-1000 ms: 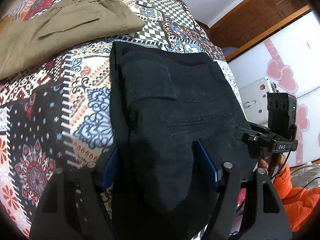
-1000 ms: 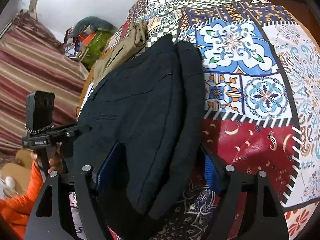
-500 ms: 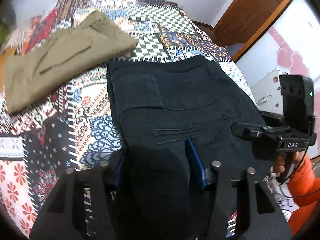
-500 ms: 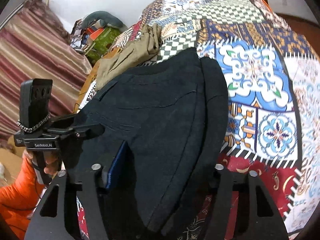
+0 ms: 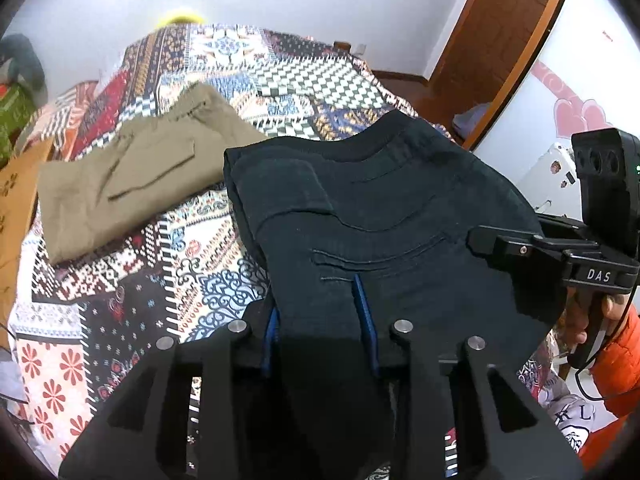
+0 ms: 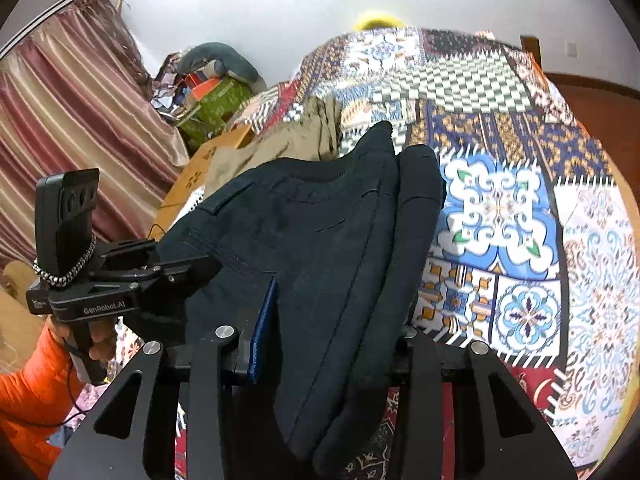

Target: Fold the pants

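The near edge of the folded black fabric pants [image 5: 384, 216] is gripped by both grippers. The left gripper [image 5: 320, 320] and right gripper [image 6: 332, 320] have just been closing on it, fingers [image 5: 362, 308] pressed into the cloth. Folded khaki trousers [image 5: 128, 184] are seen far left on the patchwork-covered bed [image 5: 132, 288].

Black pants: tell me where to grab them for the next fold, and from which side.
Grip the black pants along the near folded edge, one claw toward each side, coming from the person's side of the bed. That edge is thick and hangs nearest. The left claw and right claw have just been closing on it.
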Available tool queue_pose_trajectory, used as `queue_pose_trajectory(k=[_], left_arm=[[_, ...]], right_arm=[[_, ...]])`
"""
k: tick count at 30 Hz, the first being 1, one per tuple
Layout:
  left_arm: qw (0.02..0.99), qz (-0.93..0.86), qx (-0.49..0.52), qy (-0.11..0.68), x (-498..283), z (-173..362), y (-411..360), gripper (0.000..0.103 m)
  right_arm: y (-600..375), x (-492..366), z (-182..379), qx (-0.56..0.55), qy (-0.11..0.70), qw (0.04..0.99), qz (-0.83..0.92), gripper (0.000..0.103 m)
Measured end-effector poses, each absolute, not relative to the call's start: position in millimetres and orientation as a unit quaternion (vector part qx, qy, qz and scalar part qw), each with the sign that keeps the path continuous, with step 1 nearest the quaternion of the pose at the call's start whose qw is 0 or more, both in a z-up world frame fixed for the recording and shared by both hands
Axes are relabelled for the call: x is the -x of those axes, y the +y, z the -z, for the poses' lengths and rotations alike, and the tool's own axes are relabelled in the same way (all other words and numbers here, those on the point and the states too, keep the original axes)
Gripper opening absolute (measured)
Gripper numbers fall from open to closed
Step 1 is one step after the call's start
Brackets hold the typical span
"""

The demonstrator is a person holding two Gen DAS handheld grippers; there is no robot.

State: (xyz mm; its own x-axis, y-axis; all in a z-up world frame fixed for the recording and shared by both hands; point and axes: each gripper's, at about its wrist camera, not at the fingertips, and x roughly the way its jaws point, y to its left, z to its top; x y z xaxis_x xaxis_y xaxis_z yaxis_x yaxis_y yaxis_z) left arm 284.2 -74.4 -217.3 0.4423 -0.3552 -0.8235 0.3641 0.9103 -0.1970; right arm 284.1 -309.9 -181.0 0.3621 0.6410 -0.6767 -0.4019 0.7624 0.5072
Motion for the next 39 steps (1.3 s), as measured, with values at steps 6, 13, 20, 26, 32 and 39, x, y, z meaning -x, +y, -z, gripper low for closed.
queue_pose_trajectory(k=[6,13,20,26,32,39], left_arm=[[0.866,0.209,0.002,0.454,-280,194,-68,0.033],[0.889,0.195,0.008,0.414,-285,162,-49,0.033],[0.908,0.172,0.015,0.382,-297,138,-23,0.033],[0.918,0.148,0.032,0.367,-317,128,13,0.033],[0.926,0.115,0.036,0.359,-343,126,45,0.033],[0.926,0.099,0.053,0.360,-382,137,79,0.033]], right_arm=[[-309,-287,161,-0.122,0.440,0.828,-0.327,0.035],[-298,-297,139,-0.109,0.410,0.839,-0.341,0.035],[-273,-315,115,-0.090,0.379,0.848,-0.359,0.035],[-243,-340,106,-0.074,0.357,0.852,-0.377,0.035],[-211,-369,108,-0.075,0.350,0.847,-0.394,0.035],[-173,-404,114,-0.068,0.345,0.845,-0.402,0.035]])
